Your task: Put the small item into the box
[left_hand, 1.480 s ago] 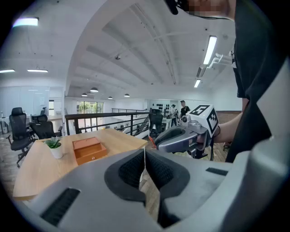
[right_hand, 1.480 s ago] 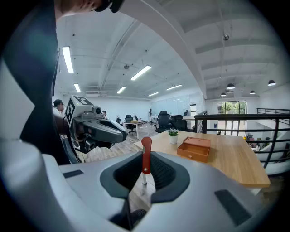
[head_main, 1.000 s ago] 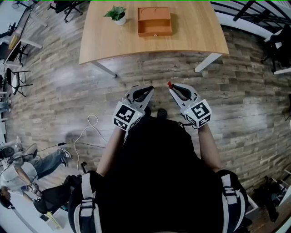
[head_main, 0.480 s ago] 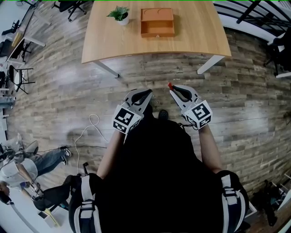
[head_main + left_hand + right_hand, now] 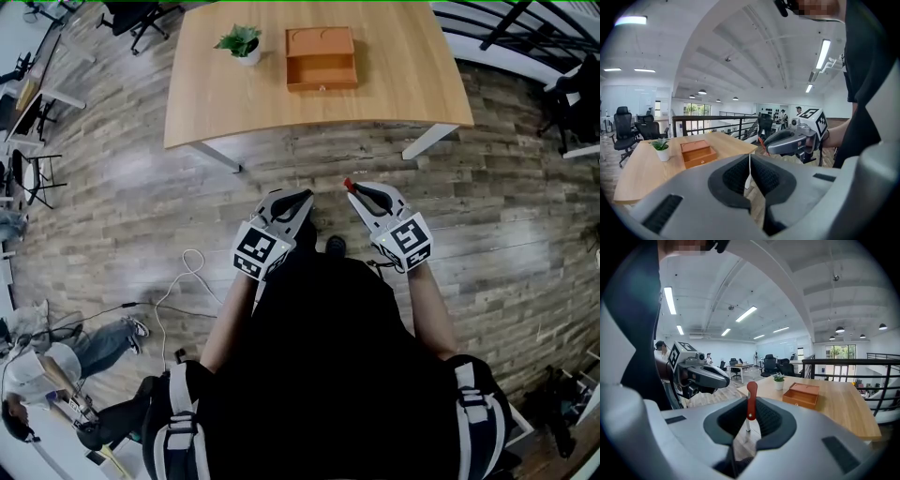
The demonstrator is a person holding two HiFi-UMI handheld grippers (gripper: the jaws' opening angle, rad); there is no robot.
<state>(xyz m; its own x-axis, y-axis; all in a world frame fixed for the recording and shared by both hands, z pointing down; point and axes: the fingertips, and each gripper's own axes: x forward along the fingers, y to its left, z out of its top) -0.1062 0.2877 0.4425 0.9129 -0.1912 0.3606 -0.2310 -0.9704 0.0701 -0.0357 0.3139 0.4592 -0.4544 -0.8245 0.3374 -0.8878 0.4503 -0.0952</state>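
Note:
An orange wooden box [image 5: 321,58] with an open drawer stands on the far side of the light wooden table [image 5: 394,84]. It also shows in the left gripper view, box [image 5: 697,153], and in the right gripper view, box [image 5: 802,395]. My right gripper [image 5: 356,189] is shut on a small red item [image 5: 349,184], which stands upright between the pads, item [image 5: 751,401]. The left gripper [image 5: 304,196] is shut with nothing in it, its pads meeting at a thin slit [image 5: 749,173]. Both grippers hang over the plank floor, well short of the table.
A small potted plant [image 5: 240,41] stands on the table left of the box. White table legs [image 5: 214,151] slant to the floor. A white cable [image 5: 190,267] lies on the floor at the left. Office chairs [image 5: 141,14] and a black railing [image 5: 511,23] flank the table.
The table and box have drawn a little nearer in the head view, and both grippers sit slightly lower in the picture. The right gripper's hold on the red item is unchanged.

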